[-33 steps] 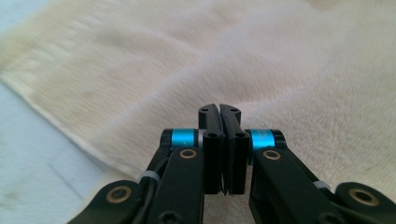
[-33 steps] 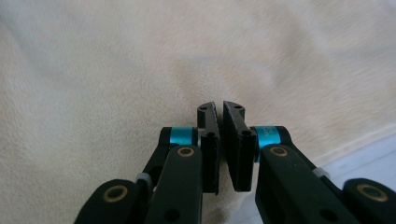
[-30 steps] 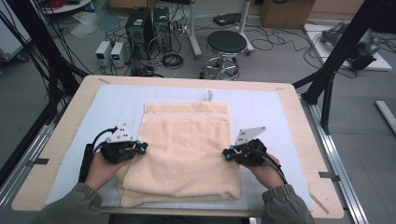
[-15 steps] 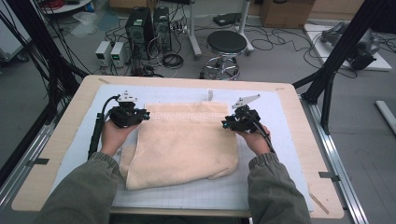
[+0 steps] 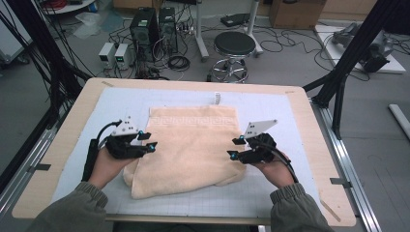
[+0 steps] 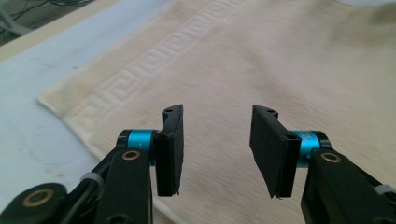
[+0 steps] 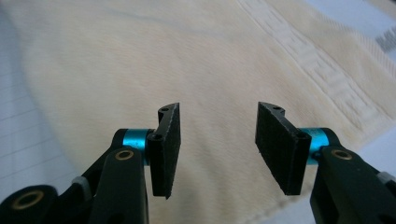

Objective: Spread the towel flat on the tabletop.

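Towel (image 5: 191, 147), cream-coloured and folded over on itself, lies in the middle of the table (image 5: 309, 121) on a pale gridded mat (image 5: 121, 99) that covers most of the tabletop. Its far edge carries a woven key-pattern band (image 5: 193, 117) running parallel to the table's far edge, and a small white tag (image 5: 217, 98) sticks out beyond that band onto the mat. The near part of the towel is rounded and bunched where the cloth doubles back, with its near edge lying a little short of the table's near edge. At the towel's left side, the left gripper (image 5: 147, 140) hovers over the cloth edge; its jaws have just been opening and stand moderately apart with nothing between them, the patterned band visible past them in the left gripper view (image 6: 216, 149). At the towel's right side, the right gripper (image 5: 235, 147) hovers likewise, its jaws also having just been opening, parted about as far and empty, with plain towel below them in the right gripper view (image 7: 217, 149). Each gripper is held in a hand that comes in from the table's near edge, in olive sleeves. Beyond the table's far edge, on the floor, stand a black round stool (image 5: 234, 44) and computer cases (image 5: 154, 24) among loose cables.
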`<state>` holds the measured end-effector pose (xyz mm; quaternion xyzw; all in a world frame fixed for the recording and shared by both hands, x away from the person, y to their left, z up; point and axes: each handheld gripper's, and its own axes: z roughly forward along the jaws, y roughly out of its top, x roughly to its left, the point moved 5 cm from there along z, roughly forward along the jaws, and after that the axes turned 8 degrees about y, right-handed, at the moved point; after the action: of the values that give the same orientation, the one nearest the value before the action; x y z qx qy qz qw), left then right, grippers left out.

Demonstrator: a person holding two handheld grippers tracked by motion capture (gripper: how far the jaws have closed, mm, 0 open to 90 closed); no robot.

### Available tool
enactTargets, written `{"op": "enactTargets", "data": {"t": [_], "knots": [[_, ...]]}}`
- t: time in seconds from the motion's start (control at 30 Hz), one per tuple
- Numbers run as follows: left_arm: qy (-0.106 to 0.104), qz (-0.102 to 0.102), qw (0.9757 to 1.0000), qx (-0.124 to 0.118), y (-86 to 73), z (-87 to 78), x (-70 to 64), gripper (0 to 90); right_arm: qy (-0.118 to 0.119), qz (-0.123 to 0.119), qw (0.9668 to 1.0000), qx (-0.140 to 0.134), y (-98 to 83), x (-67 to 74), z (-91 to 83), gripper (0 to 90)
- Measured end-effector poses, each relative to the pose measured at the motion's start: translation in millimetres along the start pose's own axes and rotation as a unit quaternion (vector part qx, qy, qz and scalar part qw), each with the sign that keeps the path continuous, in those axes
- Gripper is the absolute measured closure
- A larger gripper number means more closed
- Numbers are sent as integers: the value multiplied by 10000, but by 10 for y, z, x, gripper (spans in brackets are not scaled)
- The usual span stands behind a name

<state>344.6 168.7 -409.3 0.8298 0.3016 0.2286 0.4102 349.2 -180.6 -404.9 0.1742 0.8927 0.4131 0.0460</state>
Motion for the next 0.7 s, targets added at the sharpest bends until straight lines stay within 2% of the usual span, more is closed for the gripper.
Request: {"op": "enactTargets", "data": {"t": [0.13,0.27,0.33,0.4,0.53,0.6,0.67,0.7], "knots": [[-143,119,9997,-126,-133,-128,-194,494,179,-95,9998,-32,-138,208,37,484],[-398,135,9990,-163,-282,-238,-327,426,371,-34,9993,-46,-332,366,103,465],[-585,166,9981,-120,-360,-280,-396,400,427,-43,9991,16,-412,434,128,457],[-710,287,9971,-40,-432,-301,-463,383,464,-118,9988,101,-474,488,158,457],[-791,530,9953,176,-542,-248,-542,367,459,-187,9982,325,-548,501,248,485],[-849,564,9943,323,-580,-193,-564,441,501,-181,9977,418,-557,496,293,575],[-806,733,9929,472,-604,-152,-563,593,559,-206,9969,505,-555,483,329,702],[-793,768,9927,488,-595,-142,-551,669,586,-208,9967,516,-546,480,339,737]]}}
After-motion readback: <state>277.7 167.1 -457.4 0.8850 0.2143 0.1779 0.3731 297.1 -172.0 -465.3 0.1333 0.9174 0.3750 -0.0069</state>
